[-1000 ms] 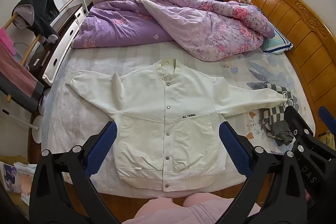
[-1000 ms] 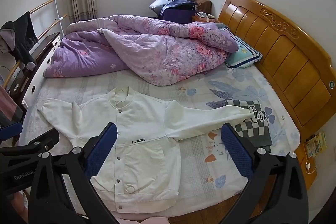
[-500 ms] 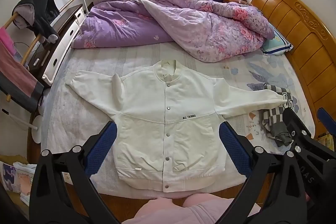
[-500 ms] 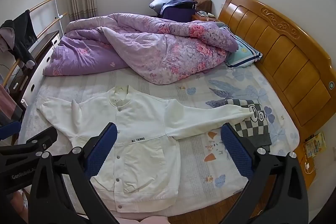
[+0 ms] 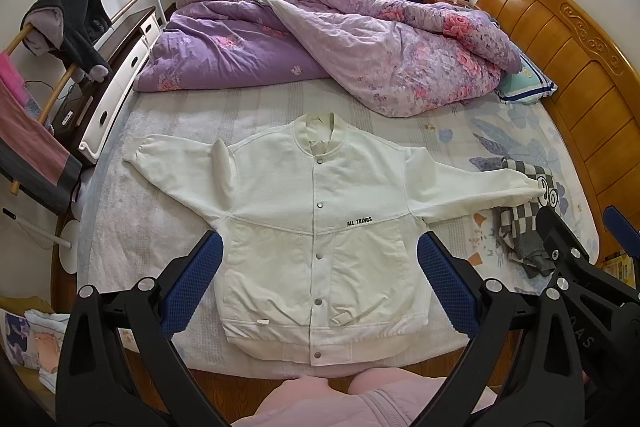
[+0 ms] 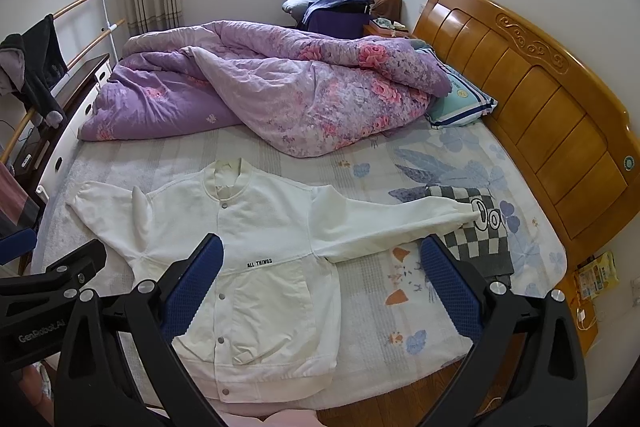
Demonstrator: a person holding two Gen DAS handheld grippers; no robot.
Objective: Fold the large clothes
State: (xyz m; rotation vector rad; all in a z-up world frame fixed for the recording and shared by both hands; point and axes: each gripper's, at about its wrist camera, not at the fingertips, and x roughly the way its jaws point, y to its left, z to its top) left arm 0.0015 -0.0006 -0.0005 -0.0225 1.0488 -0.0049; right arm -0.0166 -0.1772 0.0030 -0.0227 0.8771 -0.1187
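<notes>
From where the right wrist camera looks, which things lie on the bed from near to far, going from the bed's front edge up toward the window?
White jacket → purple floral quilt → the pile of dark bedding and grey pillow in the far corner beside the window.

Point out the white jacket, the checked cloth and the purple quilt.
white jacket [image 5: 320, 211]: left wrist view, chest by the snaps.
checked cloth [image 6: 472, 247]: right wrist view, its chequered middle.
purple quilt [image 5: 248, 63]: left wrist view, plain purple side.
</notes>
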